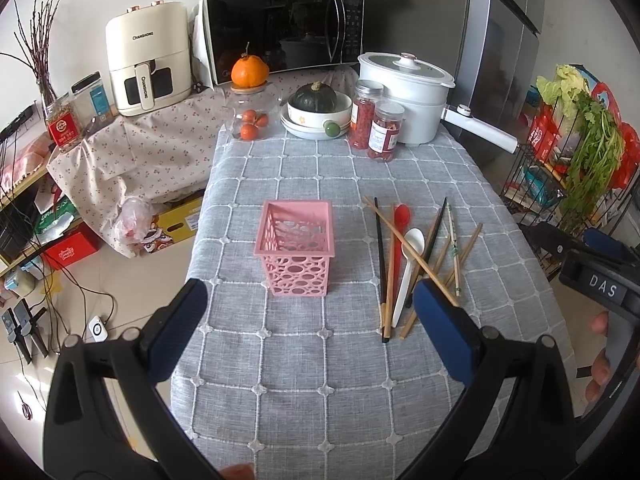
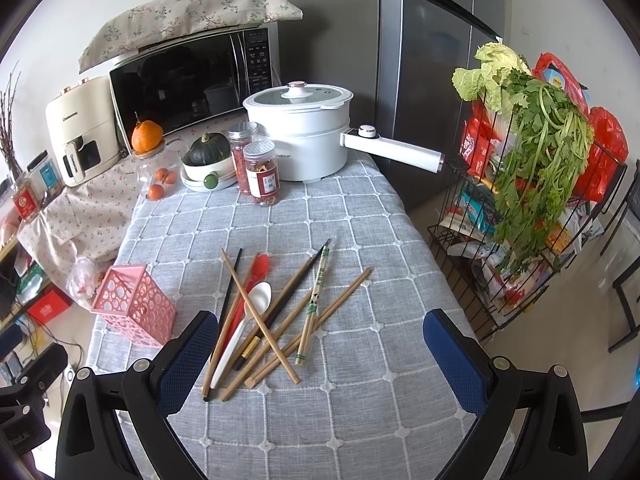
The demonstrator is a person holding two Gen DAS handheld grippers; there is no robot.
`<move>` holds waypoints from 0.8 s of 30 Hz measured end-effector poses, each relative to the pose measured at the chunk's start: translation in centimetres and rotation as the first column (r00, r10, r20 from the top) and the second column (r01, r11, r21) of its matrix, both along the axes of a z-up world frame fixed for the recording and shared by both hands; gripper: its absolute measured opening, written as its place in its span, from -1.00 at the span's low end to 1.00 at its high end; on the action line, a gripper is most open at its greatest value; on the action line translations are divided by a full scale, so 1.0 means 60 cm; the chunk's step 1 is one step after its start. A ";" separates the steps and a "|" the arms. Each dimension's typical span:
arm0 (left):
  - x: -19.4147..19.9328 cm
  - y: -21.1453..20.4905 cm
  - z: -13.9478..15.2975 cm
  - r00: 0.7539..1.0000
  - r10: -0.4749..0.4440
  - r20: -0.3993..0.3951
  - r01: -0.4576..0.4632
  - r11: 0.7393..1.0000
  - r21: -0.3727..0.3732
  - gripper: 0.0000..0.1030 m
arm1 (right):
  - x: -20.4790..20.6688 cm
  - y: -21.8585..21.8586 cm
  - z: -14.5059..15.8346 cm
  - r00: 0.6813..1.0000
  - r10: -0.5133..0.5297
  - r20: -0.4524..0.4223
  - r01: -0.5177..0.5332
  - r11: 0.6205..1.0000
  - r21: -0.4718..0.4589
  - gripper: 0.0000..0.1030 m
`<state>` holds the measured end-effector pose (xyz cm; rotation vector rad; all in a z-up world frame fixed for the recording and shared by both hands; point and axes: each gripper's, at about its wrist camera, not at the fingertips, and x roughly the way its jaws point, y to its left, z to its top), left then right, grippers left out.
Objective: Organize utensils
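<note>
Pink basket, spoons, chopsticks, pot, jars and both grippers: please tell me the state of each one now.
pink basket: upright, empty
white spoon: lying in the pile, bowl up
red spoon: lying, partly under chopsticks
chopsticks: loose, crossed on the cloth
white pot: lid on
two jars: capped
left gripper: open, holding nothing
right gripper: open, holding nothing

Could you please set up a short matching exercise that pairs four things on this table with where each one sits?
Things:
1. pink basket
2. white spoon
3. dark green squash
4. large orange fruit

Places:
a. on the lid of a glass jar
b. in a white bowl
c. standing alone on the grey tablecloth, nothing in it
d. lying in the pile of chopsticks

Pairs: 1-c, 2-d, 3-b, 4-a
</note>
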<state>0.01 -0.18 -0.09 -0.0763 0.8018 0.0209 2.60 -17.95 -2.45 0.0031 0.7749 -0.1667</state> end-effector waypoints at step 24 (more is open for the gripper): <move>0.249 -0.130 -0.061 0.935 -0.203 -0.290 0.138 0.964 -0.229 0.70 | 0.173 -0.144 -0.043 0.967 -0.066 -0.246 0.110 0.979 0.172 1.00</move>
